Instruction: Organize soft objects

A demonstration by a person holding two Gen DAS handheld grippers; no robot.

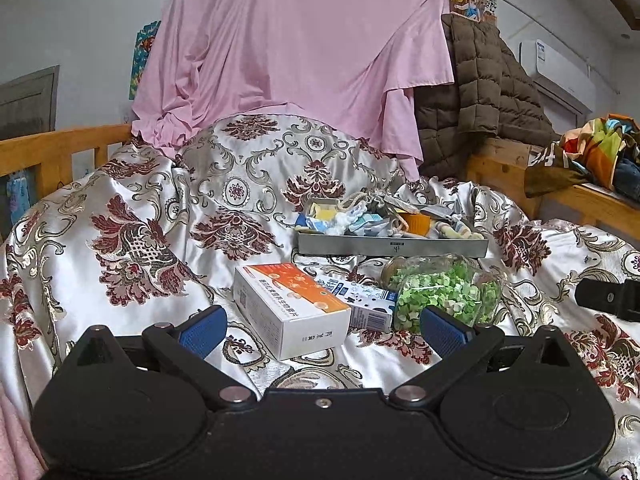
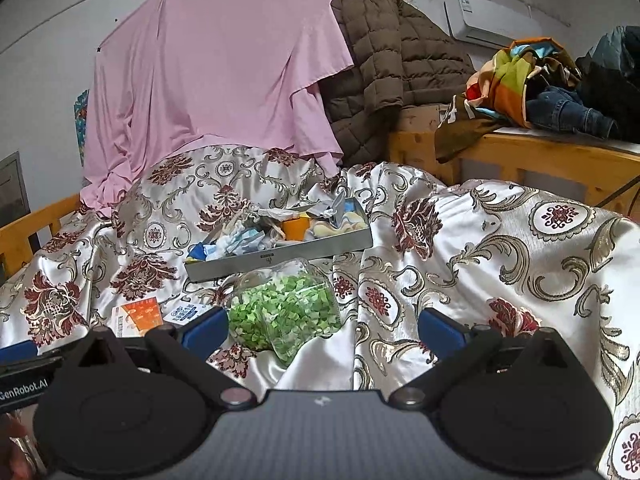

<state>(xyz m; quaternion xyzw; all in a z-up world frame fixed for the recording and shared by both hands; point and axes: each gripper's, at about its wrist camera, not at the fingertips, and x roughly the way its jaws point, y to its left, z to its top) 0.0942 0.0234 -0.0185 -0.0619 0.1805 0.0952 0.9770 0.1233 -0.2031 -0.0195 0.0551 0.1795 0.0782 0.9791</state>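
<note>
Left wrist view, orange-white box point(image 1: 292, 308) lying flat, long axis toward camera-right

Soft even light, satin glare, fisheye-warped edges.

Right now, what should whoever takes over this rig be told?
Left tool: open, empty, low over the quilt facing the orange-and-white box.
Right tool: open, empty, facing the jar of green bits.
Small blue-and-white carton lies between box and jar.
Grey tray behind them already holds mixed small items.
Nothing is held; these three things are outside the tray.
</note>
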